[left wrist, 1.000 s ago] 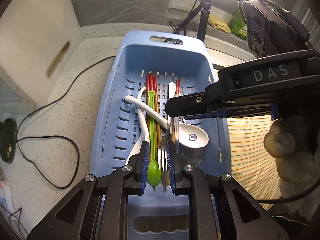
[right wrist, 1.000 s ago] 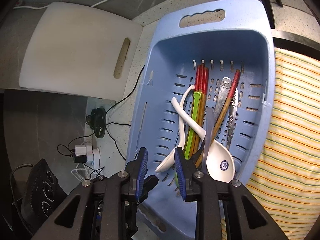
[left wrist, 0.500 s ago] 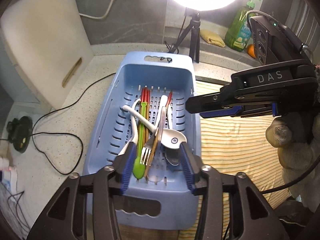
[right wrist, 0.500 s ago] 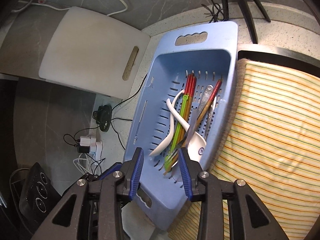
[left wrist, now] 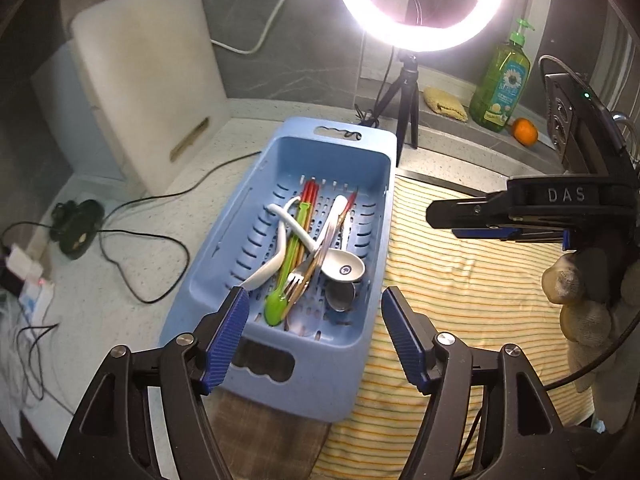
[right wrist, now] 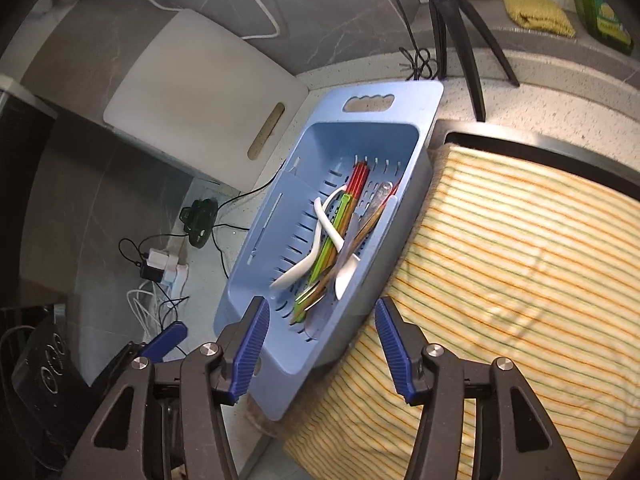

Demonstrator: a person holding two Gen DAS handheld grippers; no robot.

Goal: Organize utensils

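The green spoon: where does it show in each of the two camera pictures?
Left wrist view: green spoon lies low in the middle, inside the blue basket.
Right wrist view: green spoon sits at centre, partly under other utensils.
Shared landmark: the white cutting board.

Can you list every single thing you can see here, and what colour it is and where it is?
basket: one, blue, on the counter left of the cloth
white spoons: three, in the basket
green spoon: one, in the basket
fork: one, silver, in the basket
chopsticks: several, red and brown, in the basket
striped cloth: one, yellow, right of the basket
cutting board: one, white, leaning on the wall
ring light: one, glowing, on a black tripod
soap bottle: one, green, back ledge
orange: one, back ledge
sponge: one, yellow, back ledge
left claw: black and blue, opening, empty
right claw: black and blue, opening, empty
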